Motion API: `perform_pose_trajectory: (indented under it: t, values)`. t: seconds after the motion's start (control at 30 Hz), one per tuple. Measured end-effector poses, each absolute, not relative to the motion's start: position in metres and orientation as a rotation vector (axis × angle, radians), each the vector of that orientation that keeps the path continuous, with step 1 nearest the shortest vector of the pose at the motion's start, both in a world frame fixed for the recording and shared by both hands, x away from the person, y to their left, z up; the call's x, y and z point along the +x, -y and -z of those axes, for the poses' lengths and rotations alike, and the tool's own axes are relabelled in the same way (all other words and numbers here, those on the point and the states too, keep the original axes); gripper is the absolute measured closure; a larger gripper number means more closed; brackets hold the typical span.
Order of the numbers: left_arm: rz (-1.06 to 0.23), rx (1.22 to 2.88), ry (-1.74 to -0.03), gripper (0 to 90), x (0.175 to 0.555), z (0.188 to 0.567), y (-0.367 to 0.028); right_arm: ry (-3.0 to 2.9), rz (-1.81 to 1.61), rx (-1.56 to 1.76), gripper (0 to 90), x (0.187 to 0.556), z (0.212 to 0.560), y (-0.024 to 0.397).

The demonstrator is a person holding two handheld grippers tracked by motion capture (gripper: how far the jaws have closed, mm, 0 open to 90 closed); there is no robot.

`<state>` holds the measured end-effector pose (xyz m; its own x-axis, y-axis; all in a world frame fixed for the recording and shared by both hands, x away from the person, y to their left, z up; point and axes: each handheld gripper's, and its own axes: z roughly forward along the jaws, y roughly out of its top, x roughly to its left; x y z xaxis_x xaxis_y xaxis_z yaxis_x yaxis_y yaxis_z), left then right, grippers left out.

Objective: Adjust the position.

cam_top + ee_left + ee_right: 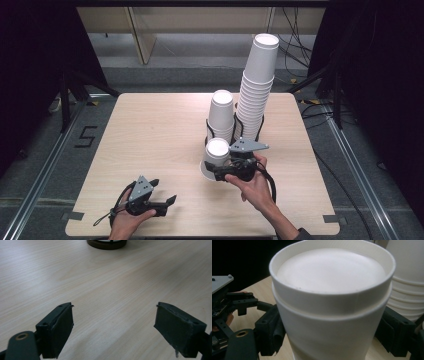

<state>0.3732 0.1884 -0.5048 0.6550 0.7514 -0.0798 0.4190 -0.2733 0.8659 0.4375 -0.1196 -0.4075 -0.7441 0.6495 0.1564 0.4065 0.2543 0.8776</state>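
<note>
- The right gripper point(218, 172) is clamped on a small nest of upturned white paper cups point(217, 156); in the right gripper view its black, blocky jaws press the smooth, tapered wall from both sides, low on the cups point(332, 305).
- In that view the top cup's recessed round base faces up, ringed by a thin raised lip, and the rolled edge of a second cup shows just beneath it.
- These cups stand on the table point(150, 130) at its middle front, touching or nearly touching the black wire holder point(209, 131) behind them.
- The holder carries a short stack of the same inverted cups point(221, 114) and, just to its right, a tall stack point(257, 85) that leans slightly and shows ribbed layers of rims.
- The left gripper point(165, 201) rests near the table's front left edge, well apart from the cups. The left gripper view shows its jaws point(115, 327) standing apart with only bare tabletop between them, holding nothing.
- The tabletop point(105, 285) is pale wood laminate with fine straight grain and rounded corners; the dark round base of the holder point(106, 243) shows at the far edge of that view.
</note>
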Motion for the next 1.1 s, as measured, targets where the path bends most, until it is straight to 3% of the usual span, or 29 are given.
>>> perform_pose_trajectory:
  t: [0.53, 0.97, 1.1]
  values:
    - [-0.419, 1.719, -0.730, 14.7, 0.368, 0.497, -0.168, -2.375, -1.555, 0.921, 19.5, 0.430, 0.419, 0.089]
    - [-0.431, 1.725, -0.664, 14.6, 0.367, 0.498, -0.154, -2.453, -1.596, 0.836, 19.6, 0.424, 0.431, 0.067]
    - [-0.448, 1.733, -0.675, 10.7, 0.367, 0.497, -0.152, -2.465, -1.593, 0.847, 19.6, 0.421, 0.431, 0.064]
